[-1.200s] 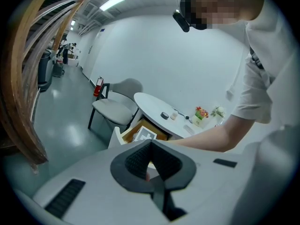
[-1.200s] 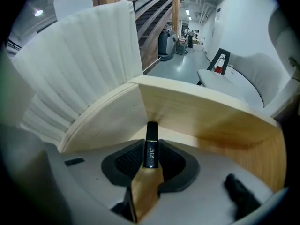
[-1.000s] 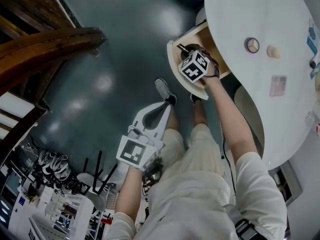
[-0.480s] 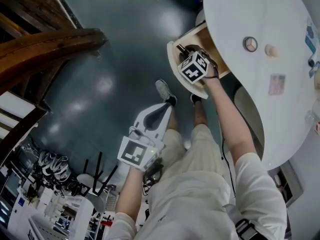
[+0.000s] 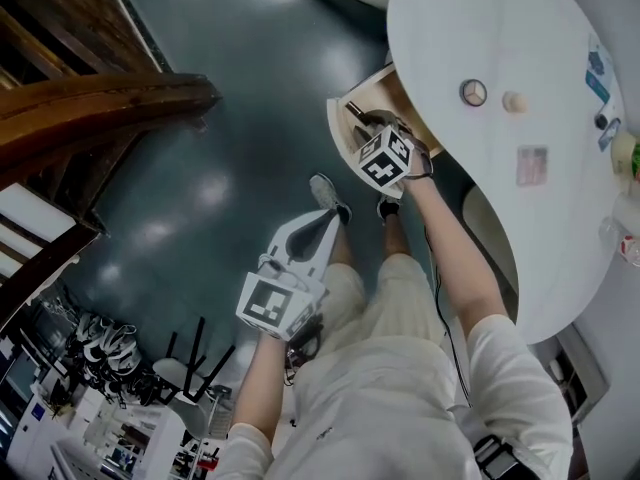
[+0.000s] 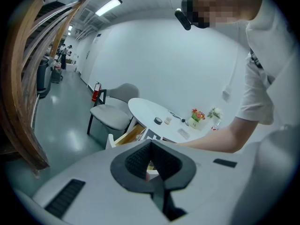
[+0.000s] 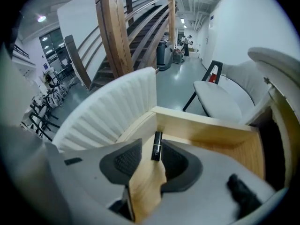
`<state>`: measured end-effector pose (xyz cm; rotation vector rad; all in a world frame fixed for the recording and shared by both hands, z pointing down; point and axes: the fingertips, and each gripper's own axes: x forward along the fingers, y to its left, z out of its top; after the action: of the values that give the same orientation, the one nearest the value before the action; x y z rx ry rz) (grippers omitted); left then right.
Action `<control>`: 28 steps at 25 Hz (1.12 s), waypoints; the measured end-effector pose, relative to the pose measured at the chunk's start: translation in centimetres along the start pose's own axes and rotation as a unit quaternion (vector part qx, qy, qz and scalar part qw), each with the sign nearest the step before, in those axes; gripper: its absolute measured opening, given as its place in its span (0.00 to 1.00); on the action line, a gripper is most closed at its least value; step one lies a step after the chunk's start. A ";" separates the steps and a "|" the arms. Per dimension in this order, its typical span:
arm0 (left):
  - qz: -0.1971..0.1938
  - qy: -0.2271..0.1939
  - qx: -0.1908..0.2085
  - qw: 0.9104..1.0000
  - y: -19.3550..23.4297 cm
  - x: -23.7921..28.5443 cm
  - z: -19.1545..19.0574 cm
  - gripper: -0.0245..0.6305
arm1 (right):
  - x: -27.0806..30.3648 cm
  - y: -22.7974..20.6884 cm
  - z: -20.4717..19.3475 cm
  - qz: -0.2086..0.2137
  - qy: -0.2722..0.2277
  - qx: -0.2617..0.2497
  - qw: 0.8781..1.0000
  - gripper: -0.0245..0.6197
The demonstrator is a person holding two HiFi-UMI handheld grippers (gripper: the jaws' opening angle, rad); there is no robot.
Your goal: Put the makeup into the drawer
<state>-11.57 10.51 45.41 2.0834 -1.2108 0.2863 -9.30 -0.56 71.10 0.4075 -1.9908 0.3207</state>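
- My right gripper (image 7: 149, 159) has let go. Its jaws stand apart with bare wood showing between them, and neither pad touches the tube (image 7: 156, 146).
- Compared with a second ago in the head view, that gripper (image 5: 366, 122) has lifted back out of the drawer (image 5: 343, 134) towards me. I read that as the release being done and the hand clearing away.
- The tube lies flat on the drawer's (image 7: 206, 125) wooden floor, close to the corner where the ribbed white front meets the far wall.
- My left gripper (image 6: 151, 167) is clenched on nothing. In the head view it (image 5: 322, 220) hangs low over the floor, well apart from the drawer.
- For the task, I judge this item is in. A round case (image 5: 473, 93) and a small pale piece (image 5: 514, 101) sit on the table (image 5: 500, 198), and they may be next if they count as makeup. The drawer is open.
- The tube's long axis runs almost straight away from my right gripper, up the picture in its view, towards the far wall with a slight lean right. I can't tell which end is the cap.
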 end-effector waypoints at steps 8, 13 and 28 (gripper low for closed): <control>0.008 -0.021 0.022 1.000 -3.9 -1.5 3.3 0.05 | -7.7 1.5 1.5 0.002 -0.040 0.009 0.999 0.16; 0.014 -0.043 0.018 0.999 -6.7 -2.3 5.4 0.05 | -12.7 1.8 1.3 0.000 -0.049 0.006 0.999 0.13; 0.006 -0.067 0.055 0.996 -13.0 -1.3 9.6 0.05 | -28.1 3.4 0.9 0.010 -0.126 0.041 0.991 0.06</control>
<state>-2.90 9.13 31.74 2.2198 -1.3134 0.2262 0.03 6.14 45.26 0.5009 -2.2336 0.3799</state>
